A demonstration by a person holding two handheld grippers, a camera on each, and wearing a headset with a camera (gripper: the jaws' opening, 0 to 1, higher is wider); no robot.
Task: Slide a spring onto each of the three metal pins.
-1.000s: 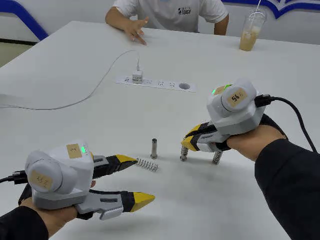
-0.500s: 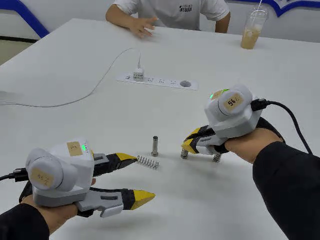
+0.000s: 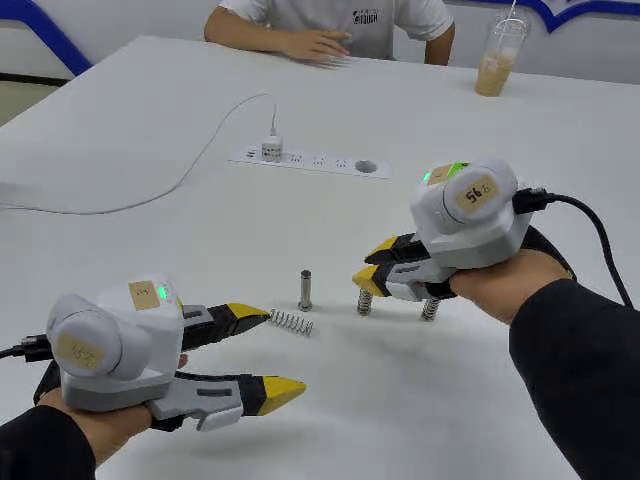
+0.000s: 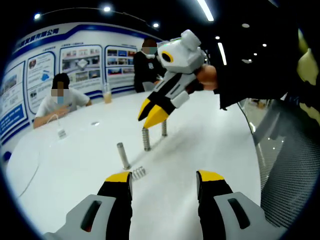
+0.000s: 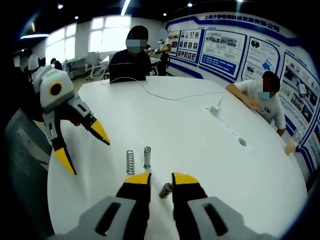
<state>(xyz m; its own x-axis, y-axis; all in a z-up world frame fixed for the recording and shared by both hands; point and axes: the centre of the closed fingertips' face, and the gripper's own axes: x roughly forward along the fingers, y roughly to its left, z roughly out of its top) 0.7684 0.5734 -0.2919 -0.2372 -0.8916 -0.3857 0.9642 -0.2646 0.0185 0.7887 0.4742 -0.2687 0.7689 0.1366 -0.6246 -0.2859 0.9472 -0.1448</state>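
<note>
Left gripper [image 4: 165,177] jaws are spread wide with nothing in them. The spring [image 4: 138,172] lies just off one jaw tip, and the bare pin [image 4: 122,155] stands right behind it. Right gripper [image 5: 161,178] jaws are narrow, with a sprung pin [image 5: 165,190] showing in the gap.

Bright, even overhead light washes the white table [image 3: 150,130]; a soft, faint shadow lies under the left gripper [image 3: 283,348]. Ceiling strip lights [image 4: 206,9] glare in both gripper views, whose edges bend and blur. The head view is sharp.
</note>
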